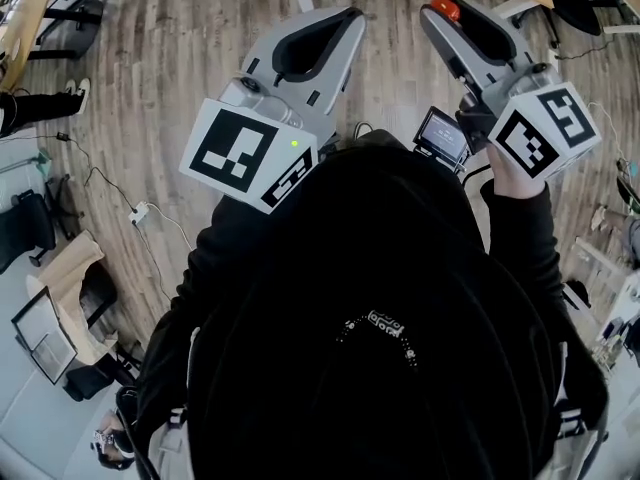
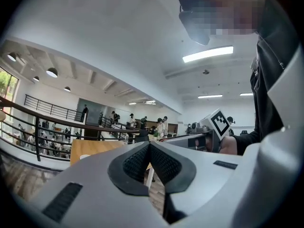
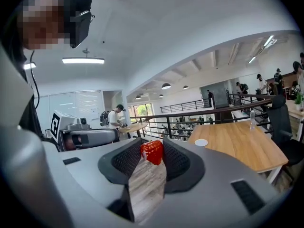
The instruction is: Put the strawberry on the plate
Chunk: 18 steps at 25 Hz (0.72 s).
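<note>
Strawberry [image 3: 152,152], judged soft and light, is grasped by its sides in right fingers [image 3: 176,161]; left fingers [image 2: 137,163] are clenched empty.

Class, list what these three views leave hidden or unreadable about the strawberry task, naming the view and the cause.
1. Plate: none identifiable. Right gripper view: the white disc on the wooden table is too small to name.
2. Head view: the person's black top hides whatever lies beneath; the strawberry is a mere red speck.
3. Left gripper view: distant people are too small to make out.
</note>
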Each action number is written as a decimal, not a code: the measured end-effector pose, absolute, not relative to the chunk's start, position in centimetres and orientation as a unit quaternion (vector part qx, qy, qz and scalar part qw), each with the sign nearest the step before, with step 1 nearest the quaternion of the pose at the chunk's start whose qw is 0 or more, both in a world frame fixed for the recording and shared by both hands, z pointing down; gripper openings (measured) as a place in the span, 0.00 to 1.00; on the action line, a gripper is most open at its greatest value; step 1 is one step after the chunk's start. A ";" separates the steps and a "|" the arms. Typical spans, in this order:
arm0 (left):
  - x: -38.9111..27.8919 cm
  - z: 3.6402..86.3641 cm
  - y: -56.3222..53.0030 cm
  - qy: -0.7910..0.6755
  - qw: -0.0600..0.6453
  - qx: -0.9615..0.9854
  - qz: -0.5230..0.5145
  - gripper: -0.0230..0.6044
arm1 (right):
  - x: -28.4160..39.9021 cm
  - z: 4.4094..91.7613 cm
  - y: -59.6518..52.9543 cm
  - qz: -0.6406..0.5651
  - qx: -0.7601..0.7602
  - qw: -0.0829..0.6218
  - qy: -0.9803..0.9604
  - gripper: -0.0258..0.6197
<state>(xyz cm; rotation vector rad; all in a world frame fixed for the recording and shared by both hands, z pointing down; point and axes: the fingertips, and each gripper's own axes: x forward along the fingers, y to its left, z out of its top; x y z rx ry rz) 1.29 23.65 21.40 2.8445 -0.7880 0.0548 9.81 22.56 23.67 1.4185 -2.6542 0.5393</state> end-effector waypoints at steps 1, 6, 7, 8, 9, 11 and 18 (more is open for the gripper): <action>1.6 21.6 23.7 -0.265 0.101 0.959 0.022 0.02 | 10.0 23.7 22.6 0.181 0.458 0.042 -0.869 0.28; 2.8 22.5 23.2 -0.266 0.126 0.955 0.036 0.02 | 9.6 24.5 22.7 0.221 0.412 0.047 -0.883 0.28; 3.0 22.6 23.2 -0.265 0.129 0.955 0.039 0.02 | 9.7 24.6 22.8 0.219 0.412 0.053 -0.883 0.28; 3.3 22.8 23.3 -0.264 0.131 0.955 0.042 0.02 | 9.8 24.8 22.8 0.220 0.412 0.055 -0.883 0.28; 3.6 23.0 23.3 -0.262 0.132 0.955 0.046 0.02 | 10.1 25.1 22.8 0.225 0.412 0.053 -0.882 0.28; 4.3 23.7 23.1 -0.258 0.135 0.955 0.054 0.02 | 10.8 25.8 22.5 0.233 0.413 0.046 -0.879 0.28; 6.7 23.1 23.3 -0.241 0.119 0.961 0.068 0.02 | 13.5 25.4 22.6 0.231 0.430 0.021 -0.873 0.28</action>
